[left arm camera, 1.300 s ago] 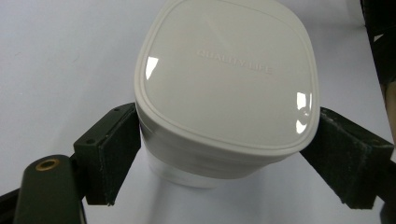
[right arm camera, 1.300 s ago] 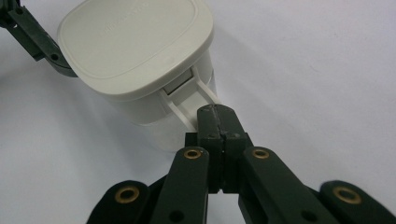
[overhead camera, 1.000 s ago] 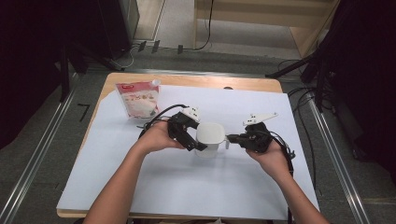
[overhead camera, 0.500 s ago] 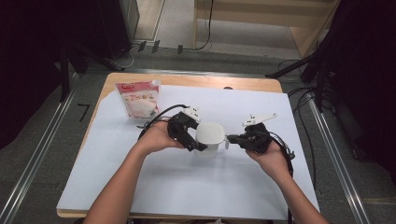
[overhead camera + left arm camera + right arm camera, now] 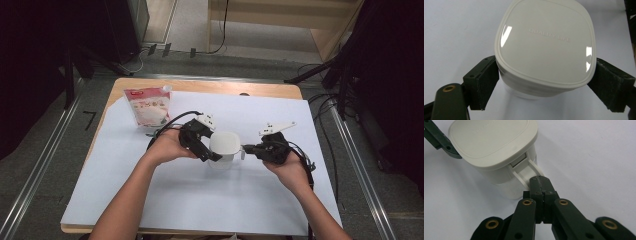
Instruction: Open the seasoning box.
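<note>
A white container with a closed rounded-square lid stands on the white sheet near the table's middle. My left gripper comes in from its left. Its two black pads press the container's sides just under the lid rim, so it is shut on the container. My right gripper reaches in from the right. Its jaws are shut on the white handle strap that hangs below the lid's latch. The left gripper's jaw tip also shows at the top left of the right gripper view.
A clear pouch with a red label lies at the back left of the white sheet that covers the wooden table. Cables trail from both grippers. Metal floor rails run along both sides of the table.
</note>
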A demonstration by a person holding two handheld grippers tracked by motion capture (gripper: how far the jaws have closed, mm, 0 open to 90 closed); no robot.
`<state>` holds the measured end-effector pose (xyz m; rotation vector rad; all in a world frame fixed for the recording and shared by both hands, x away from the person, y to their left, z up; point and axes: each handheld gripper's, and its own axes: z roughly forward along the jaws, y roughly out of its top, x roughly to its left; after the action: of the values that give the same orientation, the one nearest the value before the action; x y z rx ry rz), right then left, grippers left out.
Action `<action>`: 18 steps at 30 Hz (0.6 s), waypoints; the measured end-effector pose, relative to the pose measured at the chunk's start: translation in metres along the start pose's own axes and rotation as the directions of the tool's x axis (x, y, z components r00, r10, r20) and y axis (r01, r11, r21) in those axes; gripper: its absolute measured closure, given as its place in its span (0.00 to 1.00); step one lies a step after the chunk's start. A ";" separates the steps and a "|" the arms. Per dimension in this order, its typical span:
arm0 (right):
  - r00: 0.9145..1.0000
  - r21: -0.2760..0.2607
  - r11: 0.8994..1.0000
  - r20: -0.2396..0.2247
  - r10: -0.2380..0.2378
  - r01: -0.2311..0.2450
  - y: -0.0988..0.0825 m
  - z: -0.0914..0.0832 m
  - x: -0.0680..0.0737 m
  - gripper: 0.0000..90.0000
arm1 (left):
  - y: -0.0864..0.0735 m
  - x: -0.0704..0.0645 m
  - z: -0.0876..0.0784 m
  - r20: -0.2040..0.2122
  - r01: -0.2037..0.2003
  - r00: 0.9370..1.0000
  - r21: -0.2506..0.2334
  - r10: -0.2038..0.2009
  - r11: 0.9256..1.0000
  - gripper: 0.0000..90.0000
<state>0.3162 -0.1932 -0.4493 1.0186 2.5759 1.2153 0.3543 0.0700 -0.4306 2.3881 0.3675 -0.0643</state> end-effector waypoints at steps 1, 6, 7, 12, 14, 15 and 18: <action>1.000 0.001 1.000 0.001 0.000 0.000 0.000 0.000 0.000 1.00 | 0.000 0.000 -0.001 0.001 -0.002 1.000 0.004 0.002 1.000 0.17; 1.000 0.001 1.000 0.002 0.001 -0.001 0.000 0.000 0.001 1.00 | 0.004 -0.003 -0.005 -0.019 -0.014 1.000 0.005 0.014 1.000 0.18; 1.000 0.001 1.000 0.004 -0.001 0.001 0.000 0.000 0.001 1.00 | 0.005 -0.004 -0.005 -0.028 -0.022 0.999 0.012 0.022 1.000 0.18; 1.000 0.002 1.000 0.002 -0.002 0.002 0.000 0.000 0.001 1.00 | 0.008 -0.007 -0.009 -0.042 -0.030 0.999 0.017 0.031 0.999 0.18; 1.000 0.002 1.000 0.002 -0.001 0.001 0.000 0.000 0.001 1.00 | 0.009 -0.007 -0.009 -0.039 -0.029 0.999 0.014 0.029 0.999 0.18; 1.000 0.002 1.000 0.002 -0.001 0.001 0.000 0.000 0.001 1.00 | 0.009 -0.007 -0.009 -0.042 -0.025 0.999 0.017 0.026 1.000 0.18; 1.000 0.003 1.000 0.002 -0.004 0.004 0.000 0.000 0.001 1.00 | 0.010 -0.007 -0.009 -0.039 -0.024 0.999 0.015 0.024 1.000 0.18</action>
<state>0.3152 -0.1922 -0.4489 1.0136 2.5783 1.2087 0.3500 0.0672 -0.4165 2.4108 0.3576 -0.0095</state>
